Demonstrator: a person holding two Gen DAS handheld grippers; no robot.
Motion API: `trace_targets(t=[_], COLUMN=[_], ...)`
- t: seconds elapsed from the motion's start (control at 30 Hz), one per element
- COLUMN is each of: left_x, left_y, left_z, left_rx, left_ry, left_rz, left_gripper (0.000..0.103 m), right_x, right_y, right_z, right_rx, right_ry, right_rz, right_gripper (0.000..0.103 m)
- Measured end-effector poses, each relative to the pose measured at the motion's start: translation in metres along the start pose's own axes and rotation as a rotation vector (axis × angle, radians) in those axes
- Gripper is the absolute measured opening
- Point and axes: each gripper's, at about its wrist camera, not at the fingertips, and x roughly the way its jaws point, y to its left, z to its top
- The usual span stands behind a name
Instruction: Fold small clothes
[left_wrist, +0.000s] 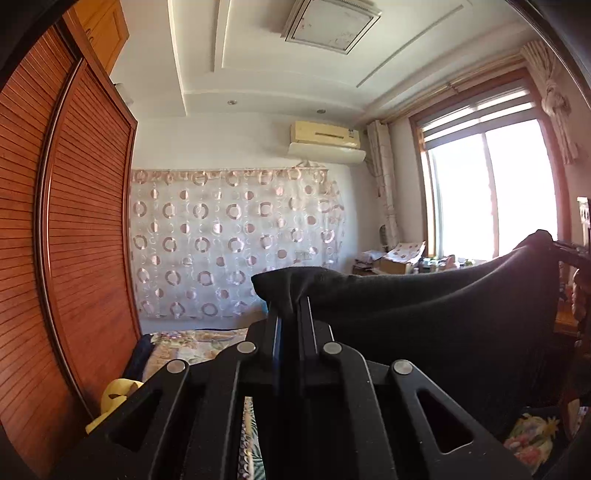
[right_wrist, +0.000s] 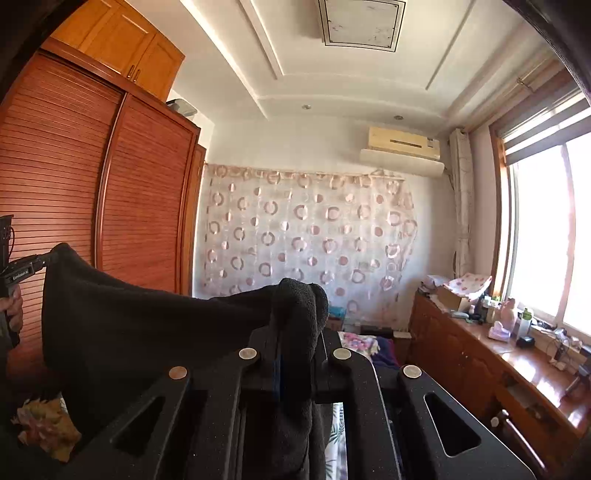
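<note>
A black garment (left_wrist: 424, 306) hangs stretched in the air between my two grippers, held up level above the bed. My left gripper (left_wrist: 291, 302) is shut on one top corner, which bunches over its fingertips. The cloth runs right to the other corner, pinched by my right gripper (left_wrist: 557, 245) at the frame's edge. In the right wrist view my right gripper (right_wrist: 297, 325) is shut on a thick fold of the black garment (right_wrist: 147, 325). From there the cloth spans left to my left gripper (right_wrist: 40, 262), with a hand (right_wrist: 13, 310) on its handle.
A floral bedspread (left_wrist: 195, 343) lies below. A slatted wooden wardrobe (left_wrist: 74, 240) stands on the left. A patterned curtain (right_wrist: 306, 236) covers the far wall. A wooden counter (right_wrist: 509, 362) with bottles and boxes runs under the window (left_wrist: 491, 192). A yellow item (left_wrist: 114, 398) sits beside the bed.
</note>
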Motion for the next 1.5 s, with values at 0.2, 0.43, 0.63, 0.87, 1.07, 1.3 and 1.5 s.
trace_targets(t=[0.2, 0.43, 0.63, 0.87, 1.07, 1.3, 1.5], left_x=[0.083, 0.226, 0.239, 0.196, 0.168, 0.165, 0.164], left_y=[0.005, 0.018, 0.021, -0.004, -0.017, -0.017, -0.007], left_z=[-0.036, -0.120, -0.175, -0.189, -0.215, -0.260, -0.271], left_rx=[0.036, 0.122, 0.053, 0.044, 0.033, 0.026, -0.020], left_ry=[0.106, 0.310, 0.452, 0.512, 0.574, 0.723, 0.774], left_rz=[0.038, -0.013, -0.014, -0.087, -0.112, -0.124, -0.106], left_gripper=[0.008, 0.023, 0.067, 0.075, 0.075, 0.075, 0.075], right_x=[0.087, 0.256, 0.332, 0.302, 0.257, 0.221, 0.217], right_y=[0.005, 0.003, 0.002, 0.000, -0.028, -0.043, -0.041], right_z=[-0.024, -0.111, -0.210, -0.244, -0.247, -0.254, -0.254], right_rx=[-0.025, -0.087, 0.010, 0.104, 0.176, 0.269, 0.297], right_ry=[0.124, 0.378, 0.647, 0.683, 0.693, 0.738, 0.762], right_rz=[-0.020, -0.088, -0.104, -0.049, -0.019, 0.016, 0.028], right_gripper=[0.010, 0.020, 0.038, 0.047, 0.047, 0.047, 0.047])
